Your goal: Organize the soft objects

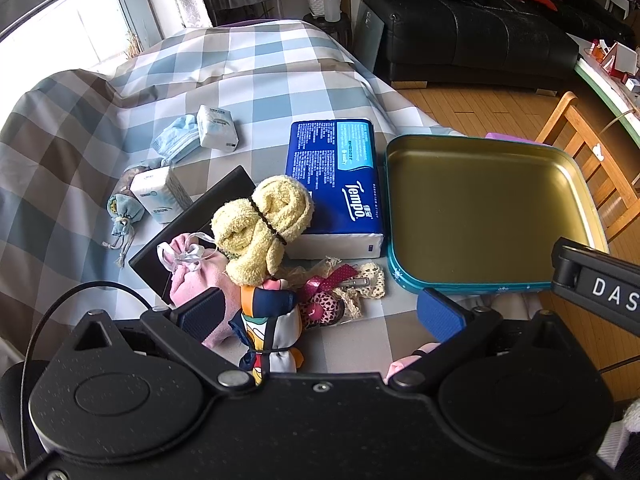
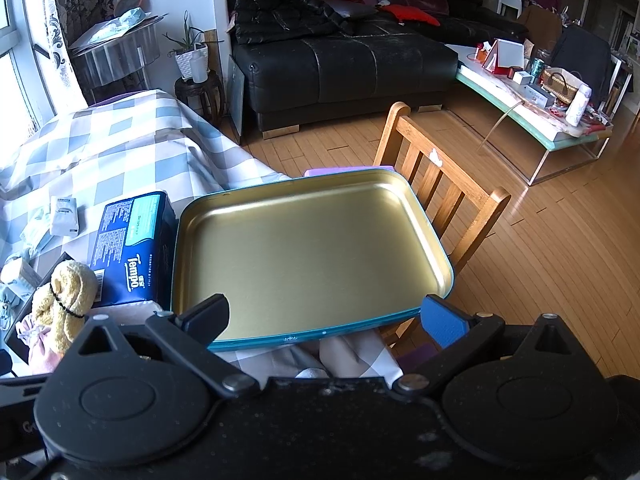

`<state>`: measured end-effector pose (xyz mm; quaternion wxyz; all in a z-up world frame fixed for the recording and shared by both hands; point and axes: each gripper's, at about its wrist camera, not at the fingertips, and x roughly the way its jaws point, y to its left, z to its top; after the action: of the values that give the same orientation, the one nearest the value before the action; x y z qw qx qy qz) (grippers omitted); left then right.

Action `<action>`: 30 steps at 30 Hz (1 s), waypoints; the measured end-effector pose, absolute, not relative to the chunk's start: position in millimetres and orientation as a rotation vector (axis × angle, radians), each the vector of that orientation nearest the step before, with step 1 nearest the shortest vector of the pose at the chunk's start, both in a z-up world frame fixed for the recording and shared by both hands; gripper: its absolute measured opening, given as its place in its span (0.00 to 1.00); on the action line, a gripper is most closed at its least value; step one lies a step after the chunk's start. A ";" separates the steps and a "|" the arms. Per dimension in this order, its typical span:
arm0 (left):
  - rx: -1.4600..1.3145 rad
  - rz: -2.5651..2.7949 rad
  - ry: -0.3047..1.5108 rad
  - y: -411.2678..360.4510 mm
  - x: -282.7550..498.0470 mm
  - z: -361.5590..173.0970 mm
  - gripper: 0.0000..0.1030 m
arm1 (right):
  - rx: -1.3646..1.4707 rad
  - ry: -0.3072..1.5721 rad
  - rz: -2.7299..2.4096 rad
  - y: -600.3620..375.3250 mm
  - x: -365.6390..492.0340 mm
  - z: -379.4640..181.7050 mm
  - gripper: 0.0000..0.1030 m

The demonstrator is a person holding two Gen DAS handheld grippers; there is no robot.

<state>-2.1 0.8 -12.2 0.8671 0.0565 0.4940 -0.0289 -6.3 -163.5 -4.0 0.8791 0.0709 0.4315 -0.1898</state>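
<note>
In the left wrist view the left gripper point(image 1: 320, 310) hangs wide open with nothing between its blue pads, poised just above a heap of soft things on the checked tablecloth point(image 1: 256, 80): a patterned fabric bundle point(image 1: 272, 320) tied with a band lies directly between the fingers, a pink drawstring pouch point(image 1: 192, 276) sits at its left, a rolled yellow towel point(image 1: 262, 224) bound with a black elastic rests just beyond, and a leopard-print hair bow point(image 1: 332, 300) lies to the right. The blue Tempo tissue pack point(image 1: 336, 184) stands behind, and the gold tin tray point(image 1: 488, 216) is empty at the right. In the right wrist view the right gripper point(image 2: 324, 318) is likewise spread wide and holds nothing, hovering at the near rim of the tray point(image 2: 312, 240), whose far right corner overhangs toward a wooden chair point(image 2: 436, 184). A good pick would likely be to lower the left fingers squarely astride the bundle, close near its tied waist so the slippery cloth cannot slide, then lift clear of the pouch before carrying it right to the tray.
</note>
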 end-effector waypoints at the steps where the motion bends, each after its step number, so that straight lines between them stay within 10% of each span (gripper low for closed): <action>1: 0.118 -0.061 1.035 0.5 -2.3 -12.4 0.96 | 0.148 0.900 -0.396 -163.5 -6.3 -4.0 1.00; 30: 0.085 -0.039 1.026 22.8 10.0 -14.6 0.96 | 0.112 0.928 -0.384 -155.2 0.0 -10.7 1.00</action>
<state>10.0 22.8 -14.6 0.8703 0.0407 0.4905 -0.0188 0.0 -155.2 -10.7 0.8750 0.0537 0.4446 -0.1840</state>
